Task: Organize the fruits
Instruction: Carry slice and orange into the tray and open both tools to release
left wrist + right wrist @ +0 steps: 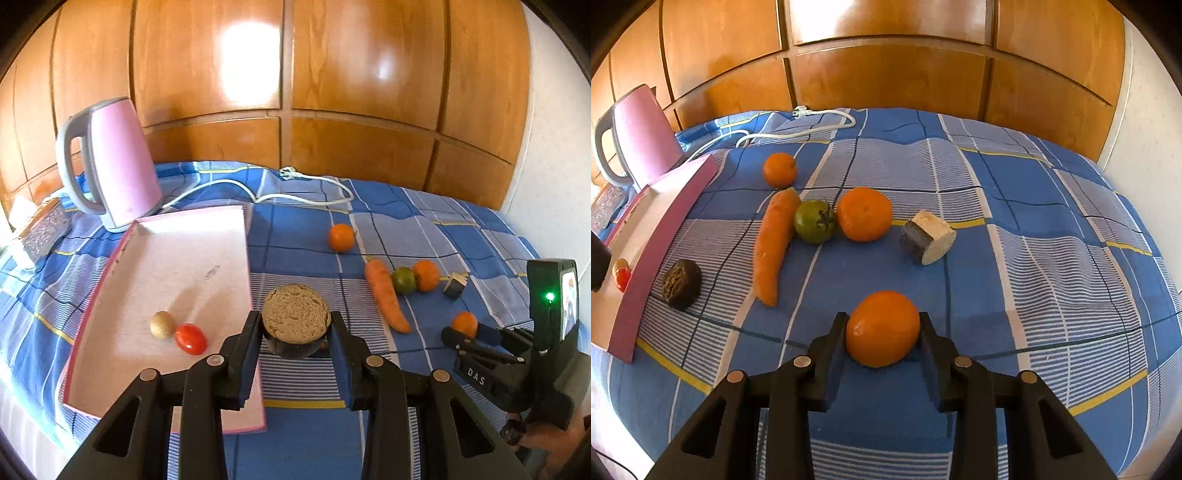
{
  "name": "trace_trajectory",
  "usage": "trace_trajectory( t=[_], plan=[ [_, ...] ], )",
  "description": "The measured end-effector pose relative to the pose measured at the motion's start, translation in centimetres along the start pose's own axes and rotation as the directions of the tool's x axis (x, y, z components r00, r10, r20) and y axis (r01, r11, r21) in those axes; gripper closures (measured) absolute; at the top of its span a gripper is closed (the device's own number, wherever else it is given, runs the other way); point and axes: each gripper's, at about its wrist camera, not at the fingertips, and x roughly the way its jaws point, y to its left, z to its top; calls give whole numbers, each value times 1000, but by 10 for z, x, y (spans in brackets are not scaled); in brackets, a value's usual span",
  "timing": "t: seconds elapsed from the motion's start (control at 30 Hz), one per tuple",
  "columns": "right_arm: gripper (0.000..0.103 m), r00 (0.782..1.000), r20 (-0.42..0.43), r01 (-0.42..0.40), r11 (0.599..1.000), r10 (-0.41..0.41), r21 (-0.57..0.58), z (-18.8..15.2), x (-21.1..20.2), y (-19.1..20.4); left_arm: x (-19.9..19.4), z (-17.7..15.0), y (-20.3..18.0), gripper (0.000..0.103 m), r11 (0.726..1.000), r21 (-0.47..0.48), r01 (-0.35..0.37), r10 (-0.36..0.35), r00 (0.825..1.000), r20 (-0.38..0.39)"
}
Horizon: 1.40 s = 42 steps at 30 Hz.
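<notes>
My left gripper (294, 318) is shut on a dark-skinned fruit half (295, 314) with a brown grainy cut face, right beside the pink tray's (184, 258) right wall. That half also shows in the right wrist view (681, 283) next to the tray wall (665, 229). A small brown fruit (162, 324) and a red tomato (191, 339) lie in the tray. My right gripper (882, 318) is shut on an orange (882, 328) low over the bedspread. Two more oranges (779, 170) (864, 214), a green tomato (814, 221) and a carrot (774, 243) lie ahead.
A dark-skinned chunk with white flesh (929, 238) lies right of the oranges. A pink kettle (114, 162) stands behind the tray, its white cable (295, 188) trailing across the blue checked bedspread. A wooden wardrobe closes the back. A patterned box (44, 229) sits at far left.
</notes>
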Motion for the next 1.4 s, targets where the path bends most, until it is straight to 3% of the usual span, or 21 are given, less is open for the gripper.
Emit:
trace_trajectory(
  t=[0.33, 0.73, 1.07, 1.4],
  plan=[
    [67, 999, -1, -48, 998, 48, -29, -5, -9, 16, -14, 3, 20, 67, 998, -48, -43, 44, 998, 34],
    [68, 990, 64, -121, 987, 128, -107, 7, -38, 51, -26, 2, 40, 67, 993, -82, -85, 90, 994, 61],
    [67, 955, 70, -265, 935, 289, -236, 25, -61, 106, -34, -2, 67, 67, 981, -131, -140, 150, 987, 66],
    [67, 920, 20, -364, 871, 392, -330, 37, -62, 167, -24, -12, 110, 67, 959, -231, -164, 172, 985, 16]
  ],
)
